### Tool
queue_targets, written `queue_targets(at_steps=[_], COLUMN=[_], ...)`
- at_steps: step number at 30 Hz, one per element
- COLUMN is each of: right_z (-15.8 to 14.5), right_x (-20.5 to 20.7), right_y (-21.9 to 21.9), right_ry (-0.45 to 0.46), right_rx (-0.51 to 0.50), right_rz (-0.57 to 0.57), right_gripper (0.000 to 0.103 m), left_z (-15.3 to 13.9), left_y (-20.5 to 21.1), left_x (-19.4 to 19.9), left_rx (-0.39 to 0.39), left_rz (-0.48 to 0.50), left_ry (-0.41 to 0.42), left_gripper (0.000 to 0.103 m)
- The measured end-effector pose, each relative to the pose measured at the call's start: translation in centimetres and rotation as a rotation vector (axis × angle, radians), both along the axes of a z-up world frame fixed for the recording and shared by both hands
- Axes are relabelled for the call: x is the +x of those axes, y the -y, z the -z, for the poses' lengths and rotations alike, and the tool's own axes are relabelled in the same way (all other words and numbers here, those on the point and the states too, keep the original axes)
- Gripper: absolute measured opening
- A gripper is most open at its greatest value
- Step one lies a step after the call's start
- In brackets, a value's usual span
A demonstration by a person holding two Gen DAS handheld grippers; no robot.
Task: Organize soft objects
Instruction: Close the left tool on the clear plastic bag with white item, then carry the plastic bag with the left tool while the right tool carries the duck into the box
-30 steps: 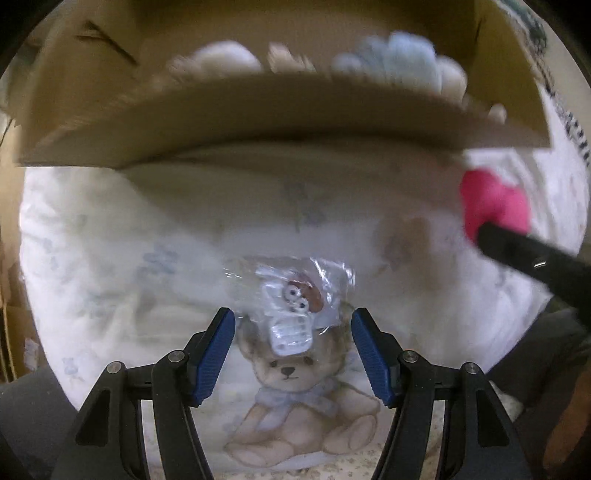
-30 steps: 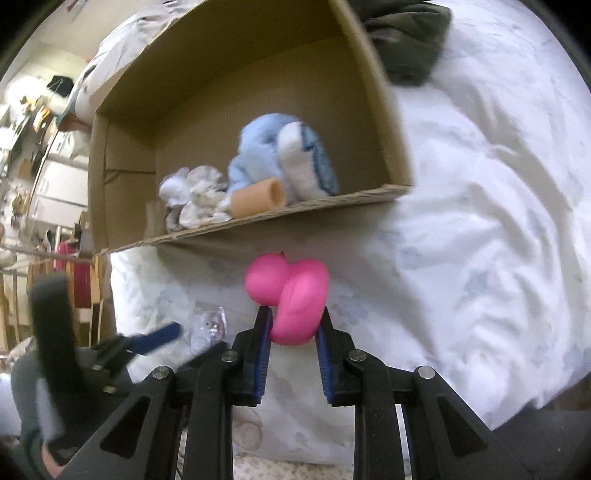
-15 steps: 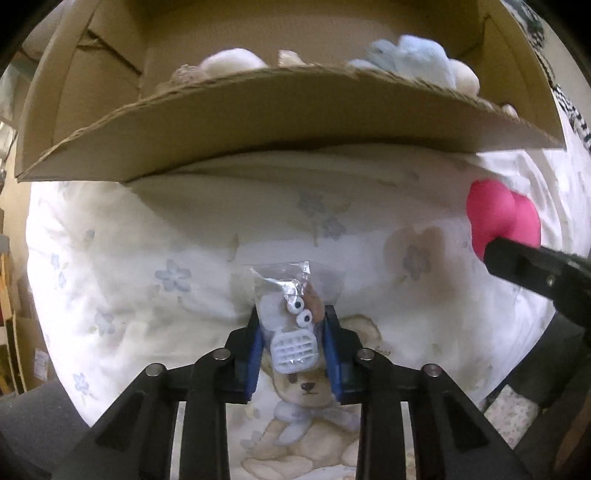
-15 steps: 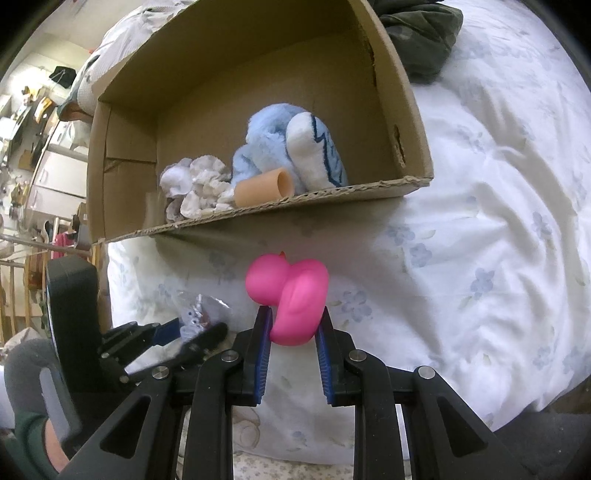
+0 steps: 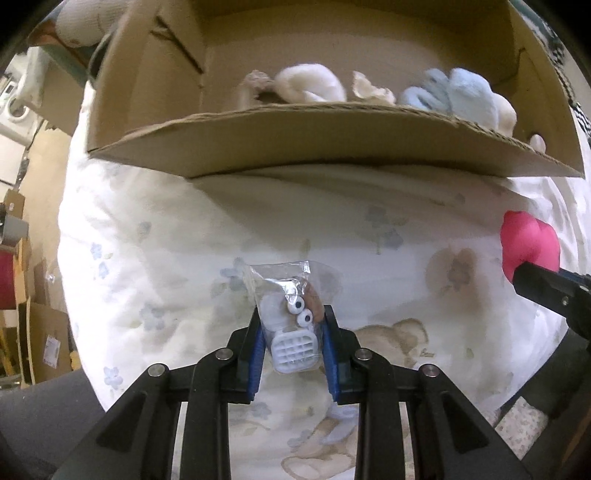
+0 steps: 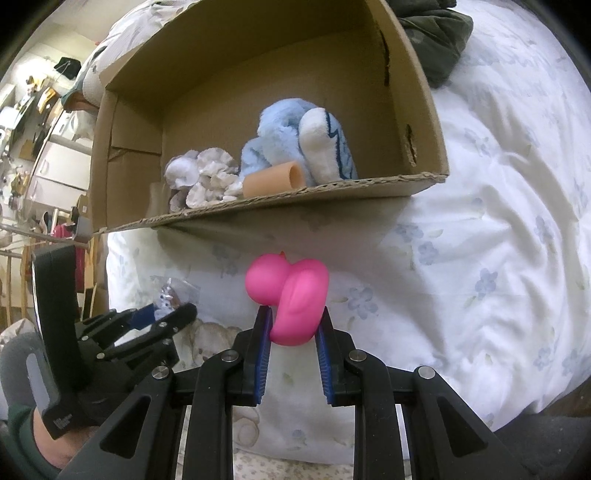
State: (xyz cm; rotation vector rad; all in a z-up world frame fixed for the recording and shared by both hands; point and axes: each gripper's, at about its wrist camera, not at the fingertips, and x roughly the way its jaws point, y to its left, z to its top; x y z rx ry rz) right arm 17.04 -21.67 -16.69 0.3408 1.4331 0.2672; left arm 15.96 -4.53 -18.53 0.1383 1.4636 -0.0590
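Left gripper [image 5: 291,338]: its blue fingers [image 5: 255,345] were pinching a clear plastic bag [image 5: 286,295] of small toy parts, held above the bed's floral duvet [image 5: 155,280]; a second before, those fingers stood spread on either side of the bag as it lay on the duvet, so the pick-up had just been made.

Bag contents: two googly eyes, a white grid-shaped piece and something brown showed through the plastic; more could not be told.

Cardboard box [image 6: 332,192]: open-topped, it sat on the bed beyond both grippers, already holding a crumpled whitish plush [image 6: 203,173], a tan tube [image 6: 275,181] and a blue-and-white plush [image 6: 306,140] against its near wall.

Right gripper [image 6: 293,328]: its fingers [image 6: 263,339] were pressed onto a pink rubber duck [image 6: 291,295], held clear of the duvet just short of the box's near wall, much as it had been a second earlier.

Dark garment [image 6: 439,33]: bunched on the bed past the box's far right corner.

Meaning for the task: with both items now in hand, the likely next step was carrying them over the near wall into the box.
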Motion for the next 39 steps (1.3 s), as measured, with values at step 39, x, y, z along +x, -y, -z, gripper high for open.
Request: queue_targets(at_steps=[39], right_z=[-12.3], right_x=[0.3], right_y=[0.0], right_ry=[0.315], right_rx=[0.208], right_rz=[-0.074], right_gripper=[0.025], left_z=[-19.6], left_y=[-4.0], left_x=[-0.6], left_rx=[-0.038], left_rz=[-0.104], left_ry=[0.491], left_gripper=[0.025])
